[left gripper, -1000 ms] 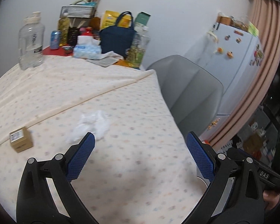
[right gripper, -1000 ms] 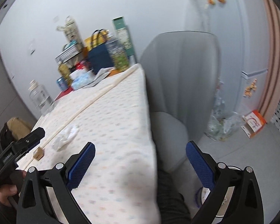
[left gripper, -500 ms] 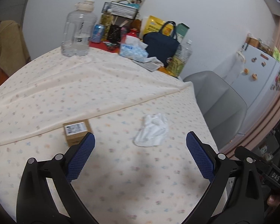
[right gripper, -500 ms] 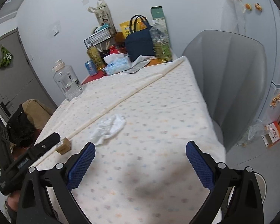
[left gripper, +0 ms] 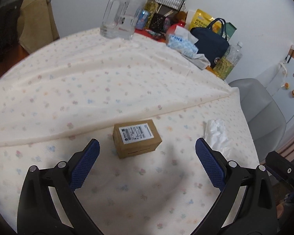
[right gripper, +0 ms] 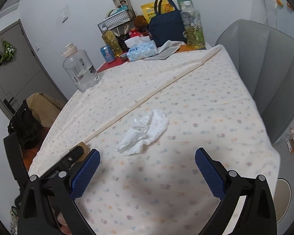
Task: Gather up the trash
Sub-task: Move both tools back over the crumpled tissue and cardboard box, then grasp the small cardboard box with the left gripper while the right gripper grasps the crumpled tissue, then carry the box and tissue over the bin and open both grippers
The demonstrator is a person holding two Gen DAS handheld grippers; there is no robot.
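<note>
Left gripper (left gripper: 147,150) hovers over the tablecloth (left gripper: 88,90) with the small cardboard box (left gripper: 136,137) dead ahead, centred between the two blue pads and just beyond their tips, not touching either. The box's long axis runs roughly across the gap, label face up. Its jaws are spread wide, empty, far wider than the box. Right gripper (right gripper: 147,156) faces the crumpled white tissue (right gripper: 144,133), which lies just ahead of the tips and a little toward its left pad, long axis slanting from near-left to far-right. Its jaws are also wide and empty, nothing touched. Each piece of trash has its own nearer gripper: box to the left, tissue to the right. In the left view the tissue sits just outside the right pad (left gripper: 209,166). The likely next move is straight forward and down, then close.
</note>
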